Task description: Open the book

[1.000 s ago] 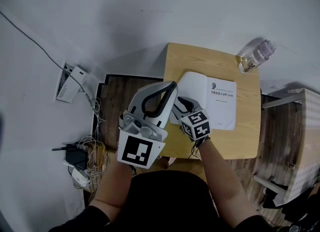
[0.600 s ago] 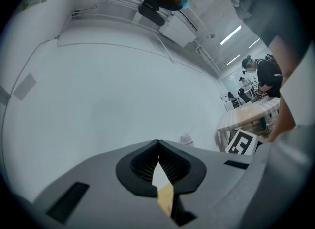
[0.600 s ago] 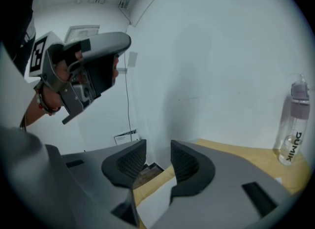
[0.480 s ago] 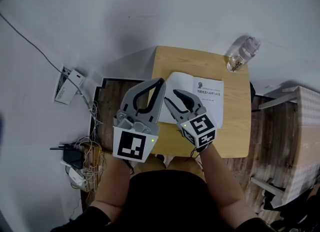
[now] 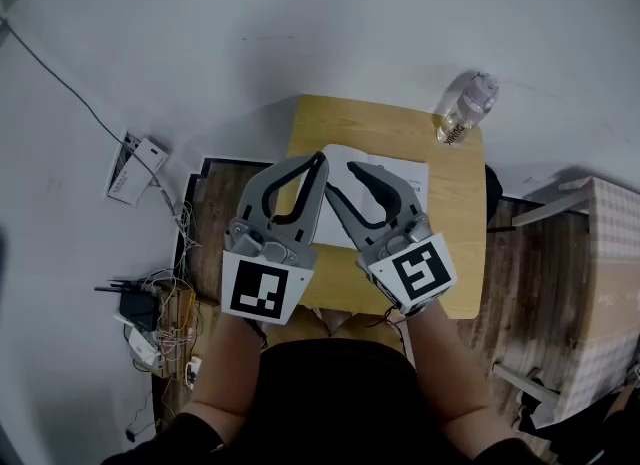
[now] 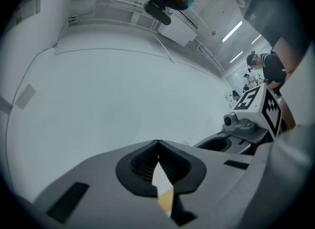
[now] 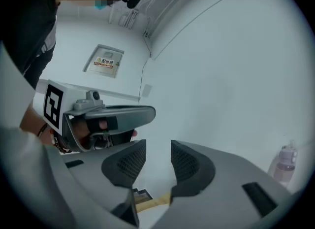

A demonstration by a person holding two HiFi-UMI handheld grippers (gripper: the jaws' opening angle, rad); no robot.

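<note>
While lying flat near the middle of the wooden desk [image 5: 455, 243], shows a white printed page upward: the book [image 5: 408, 178], half hidden behind both tongs. Compared with a second ago, lifted off the page, touching nothing. Left tongs [image 5: 319, 160] closed tip to tip, empty; right tongs [image 5: 340, 181] a little apart, empty. Probably opening already done, or only paused. Bottle [image 5: 462, 108] at far corner.

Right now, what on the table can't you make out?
Book: head view, mostly covered by left gripper and right gripper; open or shut unclear, print too small.
Book: out of frame in both gripper views, which face the wall.
Bottle label: head view, too small.
</note>
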